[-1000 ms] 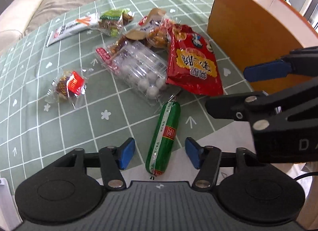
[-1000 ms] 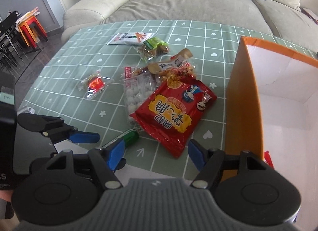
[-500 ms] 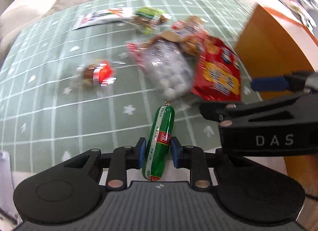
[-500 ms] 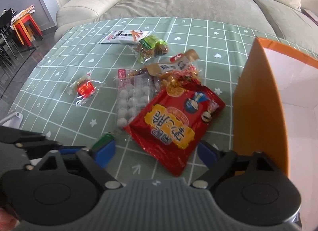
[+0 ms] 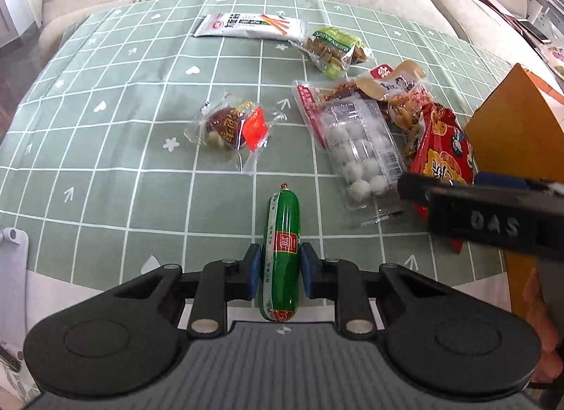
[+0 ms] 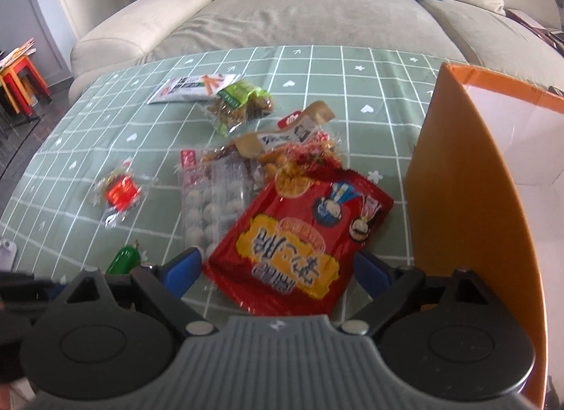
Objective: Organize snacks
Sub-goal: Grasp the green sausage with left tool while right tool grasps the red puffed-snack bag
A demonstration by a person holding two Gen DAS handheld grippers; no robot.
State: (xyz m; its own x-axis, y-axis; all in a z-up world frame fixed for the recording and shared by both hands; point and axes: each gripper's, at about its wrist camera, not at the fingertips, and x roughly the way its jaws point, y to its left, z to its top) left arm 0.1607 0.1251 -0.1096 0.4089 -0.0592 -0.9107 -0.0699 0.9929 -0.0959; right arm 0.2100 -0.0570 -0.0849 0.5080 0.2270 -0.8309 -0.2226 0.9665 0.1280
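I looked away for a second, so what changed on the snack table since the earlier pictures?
The left gripper closed on the green sausage, which earlier lay loose between its open fingers. The right gripper opened wider and came down around the red snack bag, not gripping it. The other snacks and the orange box stayed put.

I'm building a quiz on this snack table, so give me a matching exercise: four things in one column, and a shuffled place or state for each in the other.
Things:
1. green sausage
2. red snack bag
3. orange box
4. white stick pack

Places or states:
A. flat between open pads
B. far side of the cloth, by the sofa
C. clamped between blue pads
D. standing at the table's right edge

Pairs: 1-C, 2-A, 3-D, 4-B
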